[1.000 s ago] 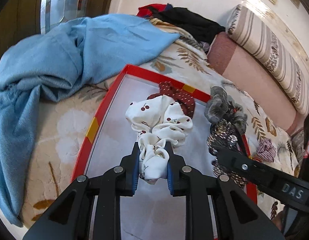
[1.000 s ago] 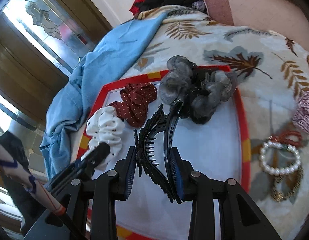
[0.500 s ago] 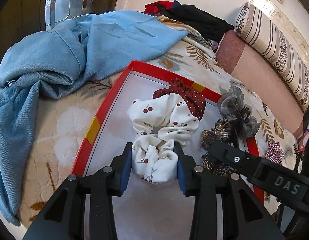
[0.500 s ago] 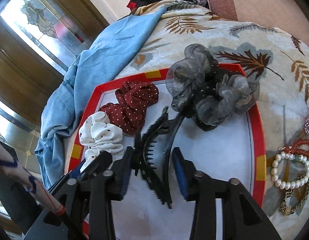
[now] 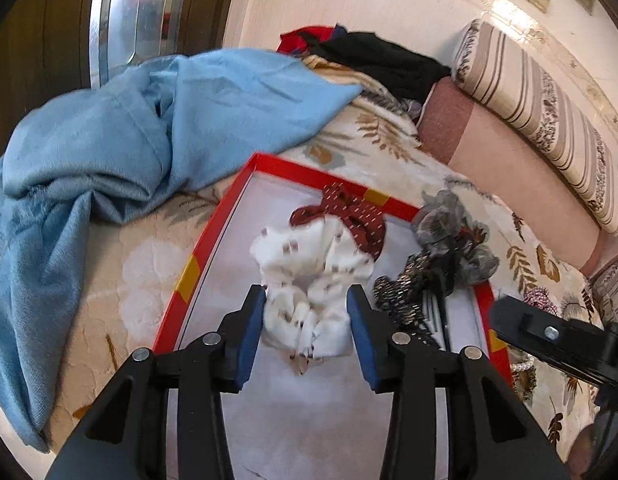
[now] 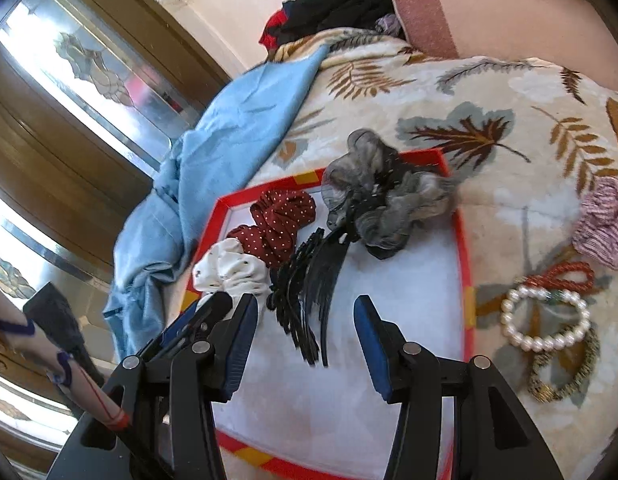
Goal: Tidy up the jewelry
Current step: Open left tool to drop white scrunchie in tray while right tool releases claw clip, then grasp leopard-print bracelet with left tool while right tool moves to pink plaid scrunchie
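Note:
A red-rimmed white tray [image 5: 207, 240] [image 6: 463, 240] lies on a leaf-print bedspread. In it are a white cherry-print scrunchie [image 5: 309, 276] [image 6: 229, 270], a dark red dotted scrunchie [image 5: 349, 216] [image 6: 281, 224], a grey scrunchie [image 5: 449, 224] [image 6: 385, 192] and a black claw clip [image 6: 309, 280]. My left gripper [image 5: 307, 320] is open, its pads either side of the white scrunchie. My right gripper [image 6: 305, 334] is open above the clip, which lies free on the tray.
Beside the tray lie a pearl bracelet [image 6: 545, 316], a red bead bracelet [image 6: 565, 276], a gold bracelet [image 6: 569, 376] and a pink scrunchie [image 6: 605, 224]. A blue cloth [image 5: 121, 136] lies left of the tray. Pillows [image 5: 549, 120] and dark clothes [image 5: 381, 60] lie behind.
Both grippers opened and drew back. The left one let go of the white scrunchie, the right one let go of the black claw clip; both items now rest in the tray.

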Tool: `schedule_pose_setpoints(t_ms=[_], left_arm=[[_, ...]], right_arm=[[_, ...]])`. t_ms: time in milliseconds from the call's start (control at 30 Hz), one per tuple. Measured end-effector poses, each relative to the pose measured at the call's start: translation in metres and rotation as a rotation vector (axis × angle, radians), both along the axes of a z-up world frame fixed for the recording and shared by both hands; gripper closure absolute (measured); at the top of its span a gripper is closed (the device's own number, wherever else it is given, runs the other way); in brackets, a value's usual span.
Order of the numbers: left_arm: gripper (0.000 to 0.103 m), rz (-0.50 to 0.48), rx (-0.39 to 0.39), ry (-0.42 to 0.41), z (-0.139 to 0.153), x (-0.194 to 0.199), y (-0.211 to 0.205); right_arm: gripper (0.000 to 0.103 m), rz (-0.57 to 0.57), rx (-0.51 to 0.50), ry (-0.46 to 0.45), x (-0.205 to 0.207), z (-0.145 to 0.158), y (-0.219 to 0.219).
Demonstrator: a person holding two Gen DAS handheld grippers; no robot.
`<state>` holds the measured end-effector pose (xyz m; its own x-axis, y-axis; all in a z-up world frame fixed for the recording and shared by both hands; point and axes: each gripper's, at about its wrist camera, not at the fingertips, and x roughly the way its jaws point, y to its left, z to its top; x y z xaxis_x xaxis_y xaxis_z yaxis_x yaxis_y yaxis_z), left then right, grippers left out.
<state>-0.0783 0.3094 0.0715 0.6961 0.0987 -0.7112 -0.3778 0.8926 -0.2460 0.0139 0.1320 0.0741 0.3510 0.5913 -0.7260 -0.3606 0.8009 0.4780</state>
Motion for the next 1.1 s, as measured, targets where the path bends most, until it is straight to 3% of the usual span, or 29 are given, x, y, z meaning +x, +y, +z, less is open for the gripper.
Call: schedule_pose_setpoints(t_ms=[367,633,767,967,1100], left_arm=[[0.057,-0.144,0.096,-0.109,0.023,-0.004,-0.054],[0.055,-0.310,0.146,-0.129,0.026,-0.004,-0.118],[0.055,-0.428,0.140,-0.126,0.023,-0.005,-0.158],[0.055,-0.658,0.151,-0.107,0.014,-0.010,-0.229],[0.055,-0.723,0.174,-0.046,-0.002,-0.002,-0.266]], right_arm=[[0.049,-0.158,-0.002,-0.047,-0.041,0.005,-0.123],[0.049,-0.348,-0.110,-0.038,-0.061,-0.026,-0.225],[0.049,-0.417,-0.167,-0.070,-0.067,-0.036,-0.252],[0.050,-0.431,-0.076,-0.061,-0.068,-0.044,-0.269],[0.050,-0.423,-0.011,-0.061,-0.068,-0.038,-0.279]])
